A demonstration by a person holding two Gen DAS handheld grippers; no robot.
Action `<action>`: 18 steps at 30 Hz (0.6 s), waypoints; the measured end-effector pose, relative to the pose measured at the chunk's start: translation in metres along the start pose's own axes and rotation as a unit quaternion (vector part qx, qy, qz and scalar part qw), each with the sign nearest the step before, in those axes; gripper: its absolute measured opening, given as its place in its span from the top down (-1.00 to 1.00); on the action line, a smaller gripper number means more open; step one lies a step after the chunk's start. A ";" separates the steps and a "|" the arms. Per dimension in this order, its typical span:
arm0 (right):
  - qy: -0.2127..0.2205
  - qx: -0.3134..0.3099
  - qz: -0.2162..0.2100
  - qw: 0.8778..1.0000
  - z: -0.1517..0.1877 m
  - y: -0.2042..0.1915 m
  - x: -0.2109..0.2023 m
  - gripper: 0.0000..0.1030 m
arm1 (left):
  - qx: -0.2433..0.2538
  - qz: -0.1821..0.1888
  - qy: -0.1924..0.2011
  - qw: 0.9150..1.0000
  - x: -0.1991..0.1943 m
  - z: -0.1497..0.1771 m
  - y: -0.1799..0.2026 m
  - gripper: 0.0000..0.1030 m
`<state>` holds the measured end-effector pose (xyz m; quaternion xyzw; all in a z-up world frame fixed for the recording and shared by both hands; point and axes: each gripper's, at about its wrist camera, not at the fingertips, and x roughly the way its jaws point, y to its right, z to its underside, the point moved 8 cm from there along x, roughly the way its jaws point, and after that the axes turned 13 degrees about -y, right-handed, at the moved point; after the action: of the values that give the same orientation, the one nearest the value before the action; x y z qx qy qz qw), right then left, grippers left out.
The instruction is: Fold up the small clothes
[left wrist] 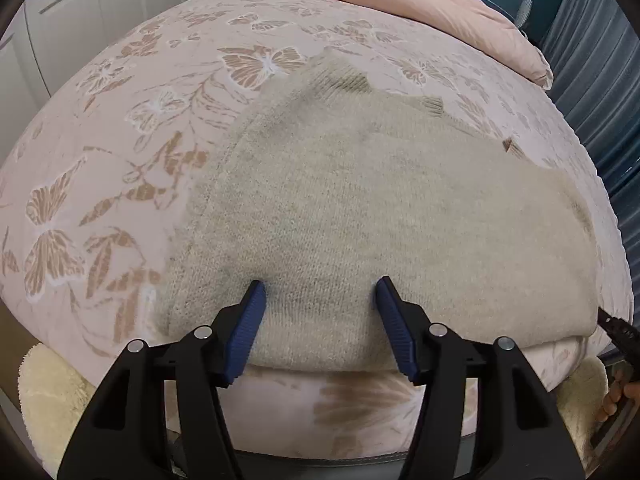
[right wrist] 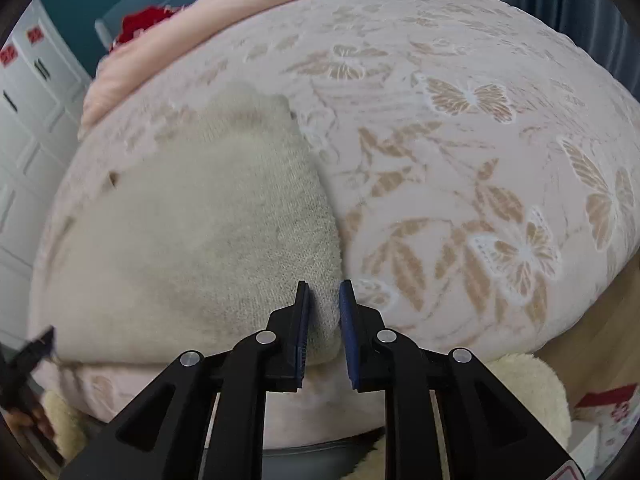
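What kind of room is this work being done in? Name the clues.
Most likely a bedroom. A beige knitted garment lies on a bed covered by a pink butterfly-patterned blanket, a pink duvet is bunched at the far end, and white cupboard doors stand beside it.

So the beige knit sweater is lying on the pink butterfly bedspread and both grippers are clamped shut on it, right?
Not quite. The left gripper is wide open over the beige knit sweater, as the left wrist view shows. The sweater does lie on the pink butterfly bedspread.

Beige knit garment point(left wrist: 360, 208) w/ darker brown trim, on pink bedspread point(left wrist: 120, 160) w/ tan butterflies; grippers black, blue pads point(left wrist: 248, 328).
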<state>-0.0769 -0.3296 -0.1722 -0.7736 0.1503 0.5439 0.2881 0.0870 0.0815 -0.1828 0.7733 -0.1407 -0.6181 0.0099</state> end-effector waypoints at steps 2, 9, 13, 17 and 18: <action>0.029 0.012 -0.021 0.999 -0.002 -0.001 -0.023 -0.11 | -0.001 0.003 -0.005 1.000 0.000 0.001 -0.003 -0.12; -0.001 0.044 -0.048 0.998 0.017 0.027 -0.019 -0.22 | -0.011 0.011 -0.002 1.000 0.003 0.005 -0.007 -0.17; -0.025 0.038 -0.078 0.996 0.021 0.007 0.009 0.30 | -0.014 0.000 0.001 1.000 0.004 0.006 -0.006 -0.19; 0.034 0.001 -0.111 0.993 0.003 -0.030 -0.028 0.76 | -0.024 0.006 -0.011 1.000 0.003 0.005 -0.009 -0.22; 0.062 -0.016 -0.116 0.991 -0.003 -0.039 -0.051 0.83 | -0.026 0.008 -0.015 1.000 0.004 0.005 -0.011 -0.22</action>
<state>-0.0719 -0.3042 -0.1133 -0.8227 0.0684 0.4603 0.3267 0.0851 0.0919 -0.1894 0.7625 -0.1314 -0.6327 0.0330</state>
